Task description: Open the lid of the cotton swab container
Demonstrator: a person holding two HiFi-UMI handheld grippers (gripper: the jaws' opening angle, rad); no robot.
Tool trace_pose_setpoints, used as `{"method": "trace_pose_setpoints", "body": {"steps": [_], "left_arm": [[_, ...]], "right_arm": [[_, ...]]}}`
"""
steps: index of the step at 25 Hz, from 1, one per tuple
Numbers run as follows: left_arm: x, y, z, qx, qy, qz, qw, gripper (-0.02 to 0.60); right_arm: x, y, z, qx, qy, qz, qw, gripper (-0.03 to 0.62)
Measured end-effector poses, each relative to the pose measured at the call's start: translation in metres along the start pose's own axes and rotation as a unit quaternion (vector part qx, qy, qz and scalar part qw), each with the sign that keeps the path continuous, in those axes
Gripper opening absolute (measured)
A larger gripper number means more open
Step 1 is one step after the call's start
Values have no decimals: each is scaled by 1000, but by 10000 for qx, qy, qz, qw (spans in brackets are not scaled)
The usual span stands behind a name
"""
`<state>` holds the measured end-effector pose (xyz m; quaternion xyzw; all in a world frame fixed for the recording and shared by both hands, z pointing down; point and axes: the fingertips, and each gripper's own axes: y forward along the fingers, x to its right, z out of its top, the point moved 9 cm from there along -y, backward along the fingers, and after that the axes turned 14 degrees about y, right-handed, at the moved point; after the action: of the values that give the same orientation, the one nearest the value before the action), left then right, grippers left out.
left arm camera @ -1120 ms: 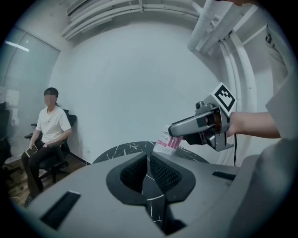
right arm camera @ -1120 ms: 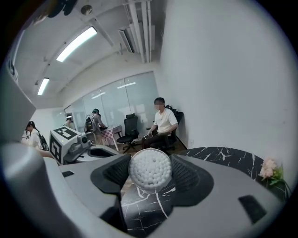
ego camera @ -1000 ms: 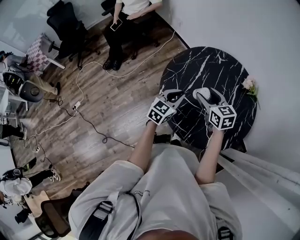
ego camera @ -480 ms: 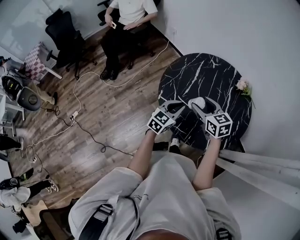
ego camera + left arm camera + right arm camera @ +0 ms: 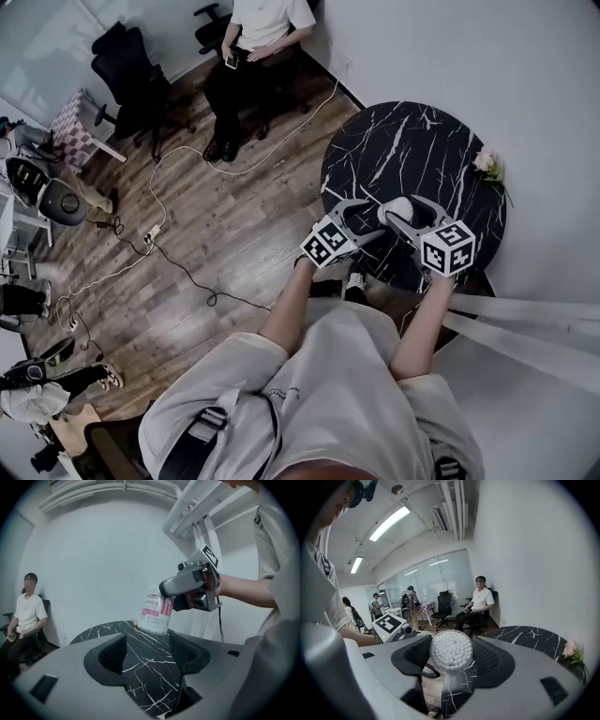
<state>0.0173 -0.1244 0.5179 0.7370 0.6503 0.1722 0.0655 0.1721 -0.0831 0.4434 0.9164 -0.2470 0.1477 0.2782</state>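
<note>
I'm looking at an office: swivel chairs point(image 5: 131, 58), glass partition walls point(image 5: 436, 581), strip ceiling lights point(image 5: 389, 523) and cables point(image 5: 211, 299) trailing across the wooden floor point(image 5: 239, 211).

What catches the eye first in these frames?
The cotton swab container stands out: it is held tilted over the black marble table, clamped in the right tool, whose own view is filled by a disc of white swab tips. The left tool faces it across the table; its jaws have just been opening, with nothing between them.
</note>
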Motion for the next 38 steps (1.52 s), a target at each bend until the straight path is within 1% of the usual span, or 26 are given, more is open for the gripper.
{"method": "trace_pose_setpoints", "body": {"steps": [5, 12, 17, 21, 25, 27, 30, 31, 33, 36, 38], "left_arm": [[4, 6, 1, -61, 221, -149, 9996, 290], [10, 17, 10, 22, 599, -550, 9967, 302], [11, 22, 16, 187, 649, -833, 9942, 304], [3, 22, 14, 159, 674, -961, 9930, 304], [10, 23, 19, 298, 645, -1421, 9873, 302], [8, 20, 23, 408, 639, -1534, 9852, 302], [5, 18, 25, 562, 653, -1582, 9836, 297], [5, 17, 26, 616, 657, -1575, 9834, 275], [3, 17, 27, 723, 655, -1504, 9838, 270], [-5, 15, 29, 832, 622, -1252, 9867, 268], [-11, 11, 31, 970, 547, -1001, 9887, 268]], "right_arm": [[-7, -2, -3, -439, -406, 48, 9982, 287], [-11, 0, -3, -742, -807, 119, 9939, 287], [-14, 3, 0, -822, -985, 327, 9912, 287], [-19, 11, 2, -1080, -1251, 539, 9848, 287], [-22, 7, -1, -1284, -1430, 770, 9783, 287], [-27, 9, 1, -1320, -1548, 916, 9748, 287], [-31, 12, 5, -1276, -1671, 1069, 9718, 287], [-32, 12, 6, -1247, -1697, 1102, 9714, 287], [-33, 13, 8, -1160, -1724, 1115, 9718, 287], [-33, 15, 14, -916, -1711, 1022, 9757, 287], [-36, 13, 21, -552, -1656, 1057, 9790, 288]]}}
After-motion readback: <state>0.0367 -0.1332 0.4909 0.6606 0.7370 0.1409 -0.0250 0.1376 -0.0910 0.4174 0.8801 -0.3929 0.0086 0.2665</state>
